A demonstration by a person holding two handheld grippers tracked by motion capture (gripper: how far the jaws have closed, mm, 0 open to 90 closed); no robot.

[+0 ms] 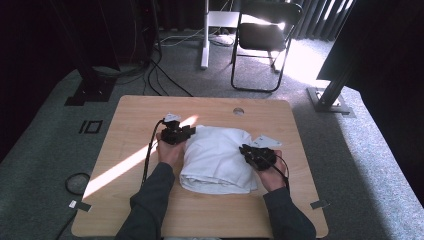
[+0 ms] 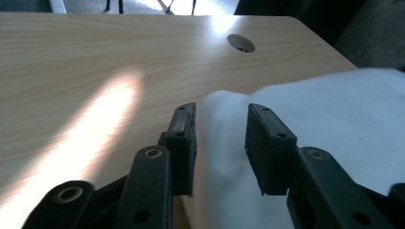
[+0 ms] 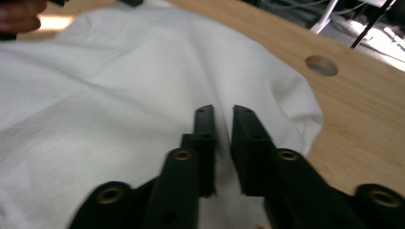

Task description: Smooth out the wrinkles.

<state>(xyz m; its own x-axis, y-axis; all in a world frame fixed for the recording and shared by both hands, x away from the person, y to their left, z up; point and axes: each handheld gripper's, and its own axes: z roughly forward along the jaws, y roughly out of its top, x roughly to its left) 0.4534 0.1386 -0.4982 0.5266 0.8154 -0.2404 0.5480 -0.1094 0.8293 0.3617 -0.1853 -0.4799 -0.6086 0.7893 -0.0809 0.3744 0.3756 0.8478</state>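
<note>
High view: a folded white cloth (image 1: 217,159) lies mid-table (image 1: 150,107), with the left gripper (image 1: 176,134) at its ten o'clock edge and the right gripper (image 1: 256,156) at its three o'clock edge. Both claws stand apart over the fabric, clamping nothing. To grip well, I'd lower each onto one layer's edge, then close both together.

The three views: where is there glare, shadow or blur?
High view: a sun stripe crosses the light wooden table, and the floor beyond glares. Left gripper view: the folded white cloth is softly blurred. Right gripper view: the cloth looks soft too.
</note>
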